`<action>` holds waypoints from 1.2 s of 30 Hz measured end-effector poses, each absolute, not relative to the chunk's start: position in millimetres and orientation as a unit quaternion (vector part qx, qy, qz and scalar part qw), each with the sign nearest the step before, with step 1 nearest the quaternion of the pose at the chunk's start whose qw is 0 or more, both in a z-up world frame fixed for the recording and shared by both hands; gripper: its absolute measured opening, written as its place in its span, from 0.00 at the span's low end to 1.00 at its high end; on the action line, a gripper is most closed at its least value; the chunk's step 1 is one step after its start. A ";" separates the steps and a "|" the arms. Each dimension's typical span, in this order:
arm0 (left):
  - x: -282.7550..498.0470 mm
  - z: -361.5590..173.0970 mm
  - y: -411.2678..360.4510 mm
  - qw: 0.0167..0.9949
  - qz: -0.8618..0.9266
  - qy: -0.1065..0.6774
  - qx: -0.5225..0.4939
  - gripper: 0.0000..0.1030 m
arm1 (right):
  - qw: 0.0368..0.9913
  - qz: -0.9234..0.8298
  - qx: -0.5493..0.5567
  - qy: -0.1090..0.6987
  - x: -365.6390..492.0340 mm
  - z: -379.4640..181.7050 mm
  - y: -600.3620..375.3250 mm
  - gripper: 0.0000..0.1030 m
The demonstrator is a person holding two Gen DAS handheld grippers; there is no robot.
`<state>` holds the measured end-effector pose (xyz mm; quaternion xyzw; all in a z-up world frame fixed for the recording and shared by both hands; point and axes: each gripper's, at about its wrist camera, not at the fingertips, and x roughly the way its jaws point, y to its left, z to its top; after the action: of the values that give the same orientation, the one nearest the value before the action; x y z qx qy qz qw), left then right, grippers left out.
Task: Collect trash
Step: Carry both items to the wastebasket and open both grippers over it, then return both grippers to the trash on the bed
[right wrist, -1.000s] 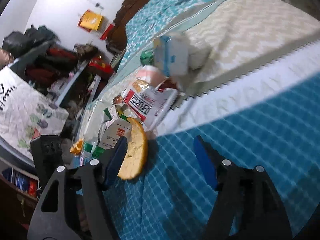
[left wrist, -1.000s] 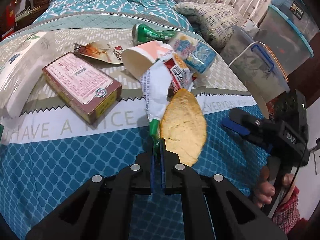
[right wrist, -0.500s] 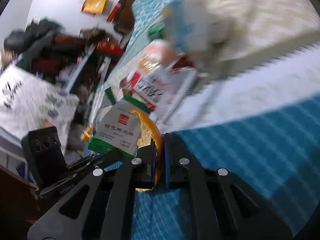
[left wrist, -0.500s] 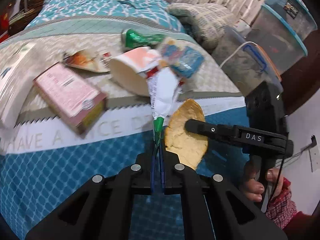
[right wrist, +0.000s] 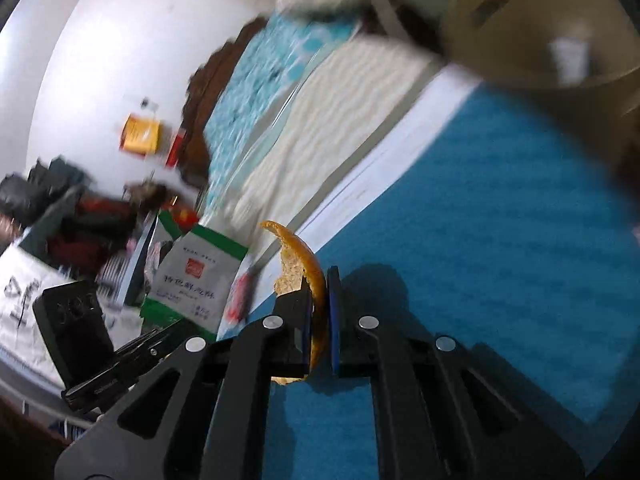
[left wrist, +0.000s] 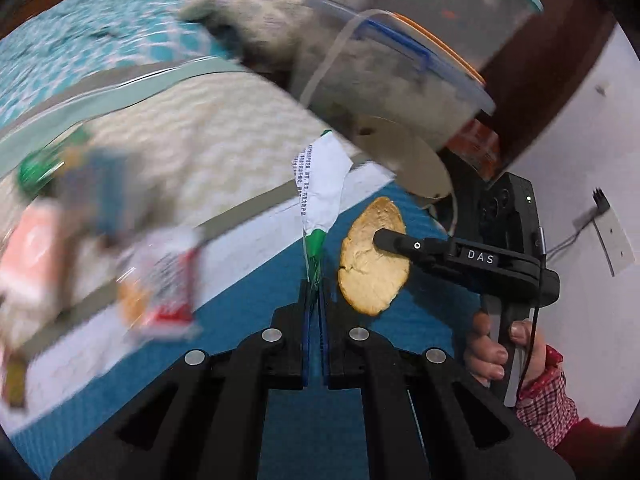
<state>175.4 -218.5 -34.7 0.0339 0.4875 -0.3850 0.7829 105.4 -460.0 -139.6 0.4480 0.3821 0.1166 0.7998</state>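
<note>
My left gripper is shut on the green end of a white and green wrapper, which stands up above the bed. In the right wrist view the same wrapper hangs at the left with the left gripper below it. My right gripper is shut on a flat piece of bread, held edge-on over the blue bedspread. The left wrist view shows that bread lifted off the bed, pinched by the right gripper, with a hand on its handle.
More litter lies blurred on the bedspread at the left: a red and white packet, a pink cup, a green can. A beige bin stands off the bed's right end, under clear storage boxes.
The right gripper closed on the bread and lifted it off the bed. Both grippers swung right toward the bin; the left carried the wrapper away from the litter pile.
</note>
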 end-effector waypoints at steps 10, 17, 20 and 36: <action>218.0 -39.5 -387.3 0.738 -0.453 0.493 0.086 0.04 | 0.813 -0.028 0.493 0.310 87.6 -136.1 -604.6 0.09; 243.1 -67.2 -474.6 0.728 -0.447 0.503 0.130 0.04 | 0.806 -0.084 0.499 0.305 108.0 -148.6 -648.9 0.13; 251.4 -79.0 -492.5 0.731 -0.429 0.511 0.140 0.32 | 0.804 -0.087 0.499 0.311 116.1 -152.7 -649.2 0.16; 216.0 -35.9 -323.2 0.807 -0.391 0.436 0.079 0.64 | 0.861 -0.012 0.439 0.257 106.7 -73.5 -550.2 0.97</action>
<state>216.0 -323.2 -35.9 0.0792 0.4361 -0.3907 0.8068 106.7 -550.2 -73.5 0.4388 0.2565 -0.0122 0.8611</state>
